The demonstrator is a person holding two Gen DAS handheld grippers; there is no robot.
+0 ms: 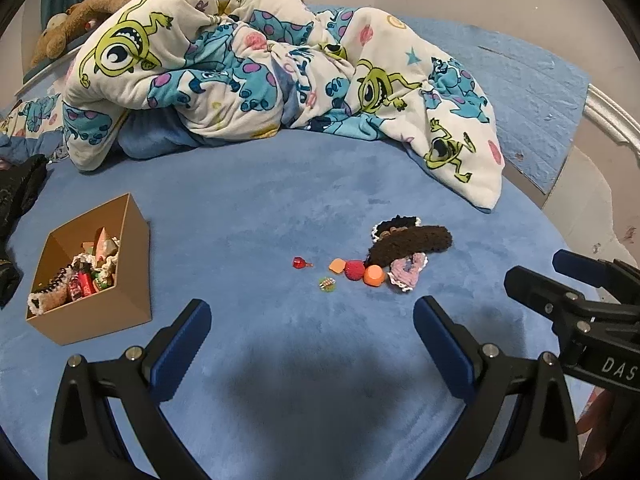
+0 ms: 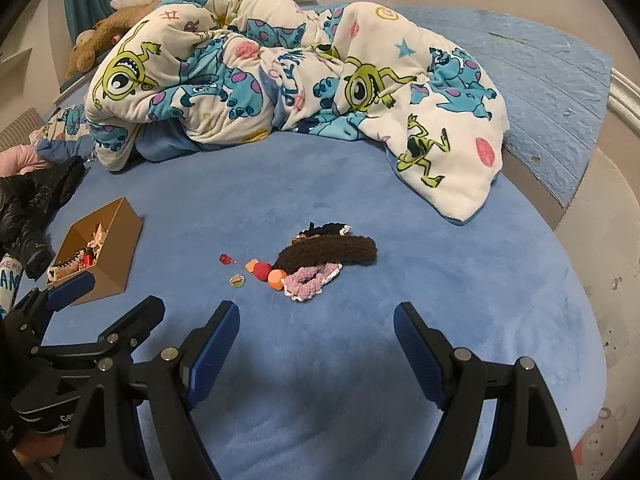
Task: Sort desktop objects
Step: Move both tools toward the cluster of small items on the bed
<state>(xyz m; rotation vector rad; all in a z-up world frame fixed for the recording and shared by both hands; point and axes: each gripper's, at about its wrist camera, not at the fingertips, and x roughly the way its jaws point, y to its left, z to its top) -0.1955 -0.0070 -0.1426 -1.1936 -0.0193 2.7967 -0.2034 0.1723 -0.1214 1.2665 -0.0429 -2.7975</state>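
Note:
Small items lie in a cluster on the blue bed cover: a red gem (image 1: 298, 263) (image 2: 225, 259), a striped bead (image 1: 326, 283) (image 2: 236, 280), an orange square piece (image 1: 337, 266) (image 2: 251, 266), a red berry (image 1: 354, 269) (image 2: 262, 271), an orange cap (image 1: 374, 276) (image 2: 277, 279), a pink crocheted scrunchie (image 1: 407, 271) (image 2: 310, 282), a dark brown fuzzy band (image 1: 412, 242) (image 2: 332, 251) and a black scrunchie (image 1: 396, 224) (image 2: 326, 229) behind it. A cardboard box (image 1: 132, 264) (image 2: 120, 236) at the left holds several small items. My left gripper (image 1: 312, 320) (image 2: 100, 296) hangs open and empty, short of the cluster. My right gripper (image 2: 316, 324) (image 1: 536, 270) is also open and empty.
A bunched cartoon-print blanket (image 1: 240, 72) (image 2: 280, 76) fills the back of the bed, with a brown plush toy (image 1: 84, 16) behind it. Dark clothing (image 1: 20, 196) (image 2: 36, 200) lies at the left edge. The bed's right edge (image 1: 560, 128) drops to the floor.

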